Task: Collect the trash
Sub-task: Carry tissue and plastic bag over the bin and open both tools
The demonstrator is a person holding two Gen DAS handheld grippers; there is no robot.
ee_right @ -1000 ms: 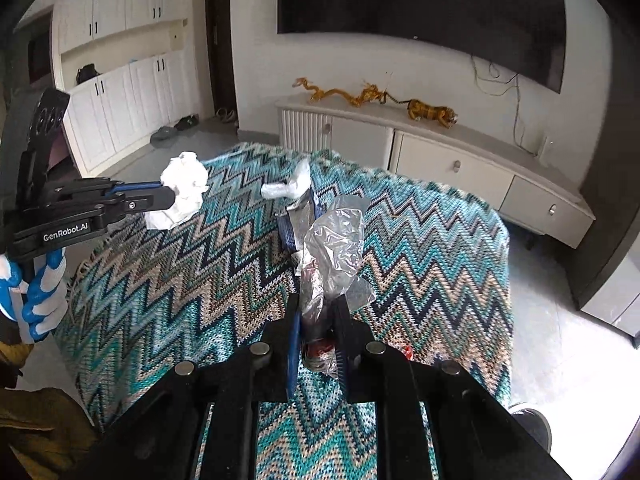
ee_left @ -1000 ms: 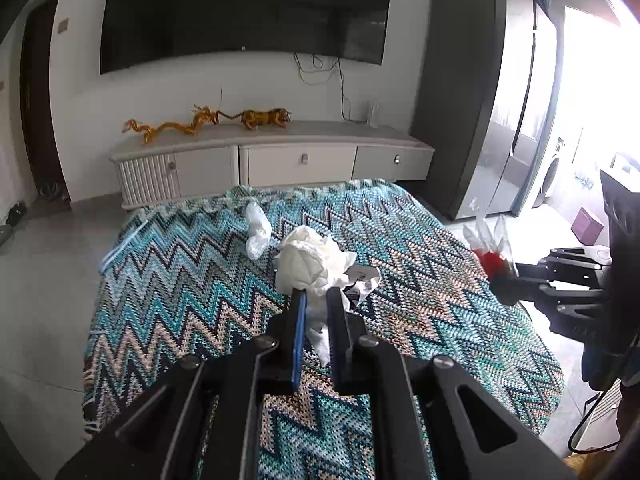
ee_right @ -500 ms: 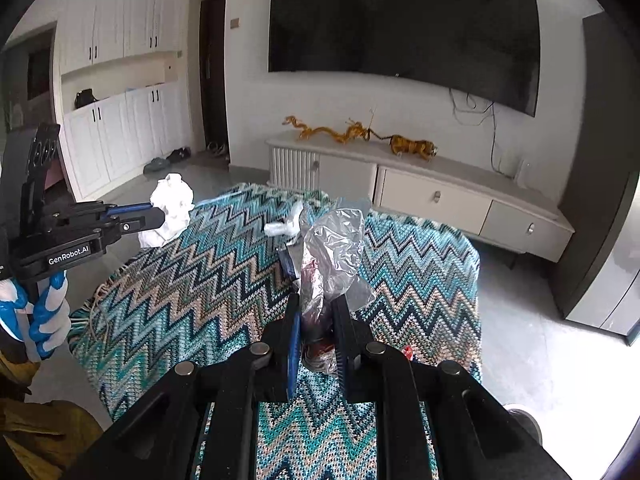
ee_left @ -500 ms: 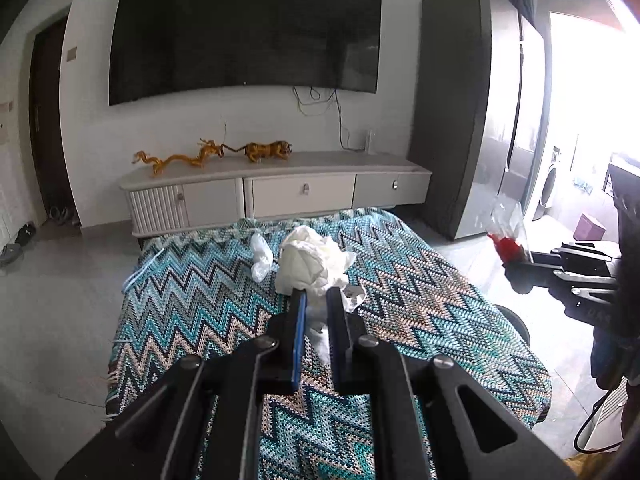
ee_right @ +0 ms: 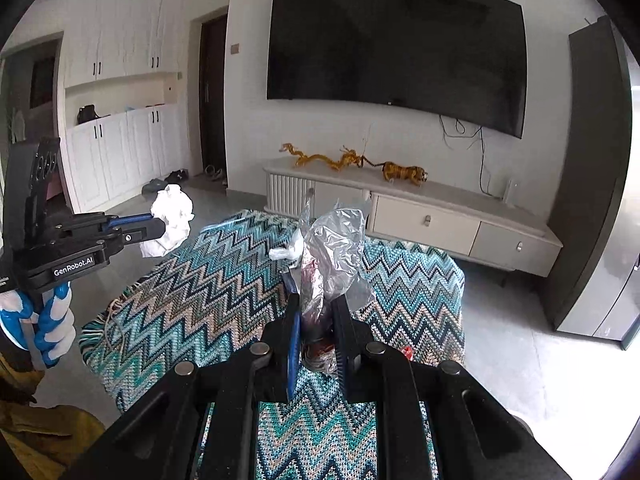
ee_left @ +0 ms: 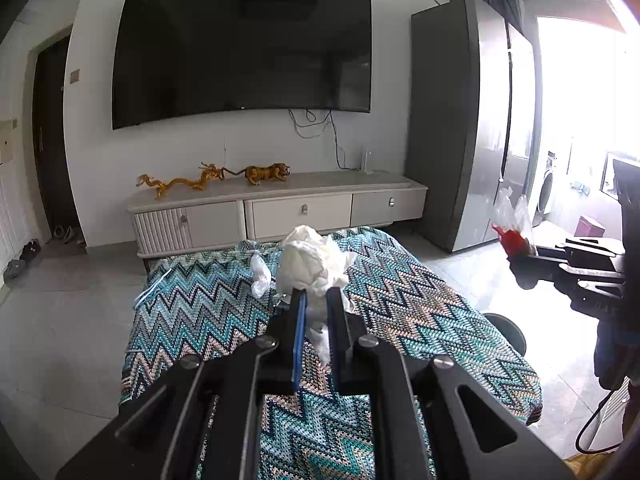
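Both grippers are up in the air, and each one has trash in it. The left gripper has its jaws squeezed on a big ball of white tissue. The right gripper has its jaws squeezed on a crinkly clear plastic bag with something red and dark down inside.

Below them is the surface with the zigzag blanket. One small white scrap lies on it, near the far end.

I think this is the carrying step. Both bits are picked up and need a place to go. I can't see a bin anywhere, so the next move is to find one and bring both hands over it. The jaws should stay tight on the way. The tissue hangs loose and could slip. After that, the little scrap on the blanket needs picking up too.
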